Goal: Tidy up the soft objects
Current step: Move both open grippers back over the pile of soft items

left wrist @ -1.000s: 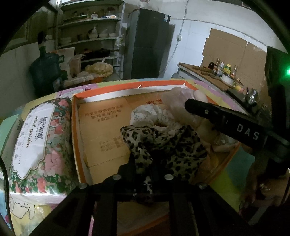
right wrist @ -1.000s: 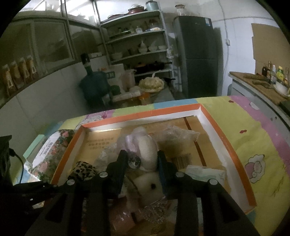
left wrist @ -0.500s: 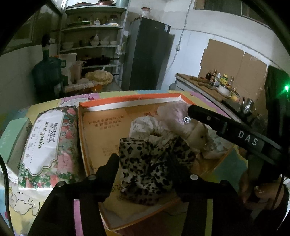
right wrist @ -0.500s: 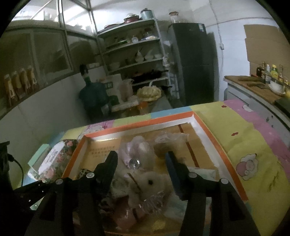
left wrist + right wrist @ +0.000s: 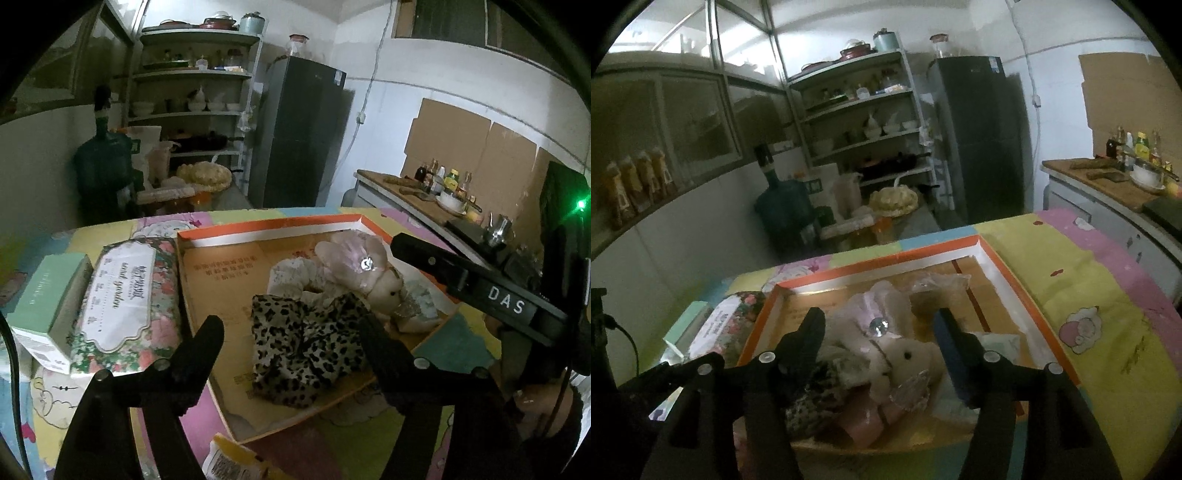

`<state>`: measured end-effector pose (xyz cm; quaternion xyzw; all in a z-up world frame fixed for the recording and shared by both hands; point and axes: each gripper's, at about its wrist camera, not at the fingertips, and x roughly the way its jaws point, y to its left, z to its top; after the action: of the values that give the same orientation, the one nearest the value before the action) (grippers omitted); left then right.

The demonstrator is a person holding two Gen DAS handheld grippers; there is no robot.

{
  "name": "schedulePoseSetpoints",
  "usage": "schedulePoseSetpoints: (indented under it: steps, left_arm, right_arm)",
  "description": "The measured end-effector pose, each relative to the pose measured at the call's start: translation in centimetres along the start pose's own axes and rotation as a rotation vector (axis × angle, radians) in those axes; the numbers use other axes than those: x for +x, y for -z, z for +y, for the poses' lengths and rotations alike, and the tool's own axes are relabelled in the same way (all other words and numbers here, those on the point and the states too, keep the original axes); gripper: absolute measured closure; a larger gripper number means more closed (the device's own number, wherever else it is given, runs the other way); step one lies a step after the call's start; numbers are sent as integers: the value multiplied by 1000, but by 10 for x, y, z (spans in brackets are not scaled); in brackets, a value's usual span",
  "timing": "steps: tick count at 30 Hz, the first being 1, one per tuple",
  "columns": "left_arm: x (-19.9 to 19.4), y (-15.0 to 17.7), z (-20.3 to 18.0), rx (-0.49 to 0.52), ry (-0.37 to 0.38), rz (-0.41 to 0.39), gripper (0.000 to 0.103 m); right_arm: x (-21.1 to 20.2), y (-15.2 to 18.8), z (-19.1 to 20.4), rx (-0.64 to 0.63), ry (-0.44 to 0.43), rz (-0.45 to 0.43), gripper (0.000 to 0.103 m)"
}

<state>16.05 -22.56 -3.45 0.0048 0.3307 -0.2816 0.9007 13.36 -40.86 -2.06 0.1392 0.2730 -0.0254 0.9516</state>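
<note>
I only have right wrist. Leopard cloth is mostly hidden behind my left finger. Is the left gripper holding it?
Observer: No. In the left wrist view the left gripper is open, and the leopard cloth lies loose in the orange box between its fingers.
Operator: Anything at the table's near edge, left of the box?
Observer: A yellow packet lies on the table in front of the box's near-left corner.
Operator: Is my gripper visible from there?
Observer: Yes, the right gripper's finger reaches over the plush bunny.
</note>
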Motion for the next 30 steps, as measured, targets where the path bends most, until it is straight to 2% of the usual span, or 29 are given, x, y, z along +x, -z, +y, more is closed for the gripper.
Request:
schedulePoseSetpoints:
  steps: [8, 30]
  left_arm:
    - [-20, 2, 6, -5, -5, -31, 21]
    - [-82, 12, 54, -66, -55, -119, 21]
  right_arm:
    - [-18, 2, 12, -5, -7, -11, 39]
    - [-50, 12, 68, -51, -42, -23, 39]
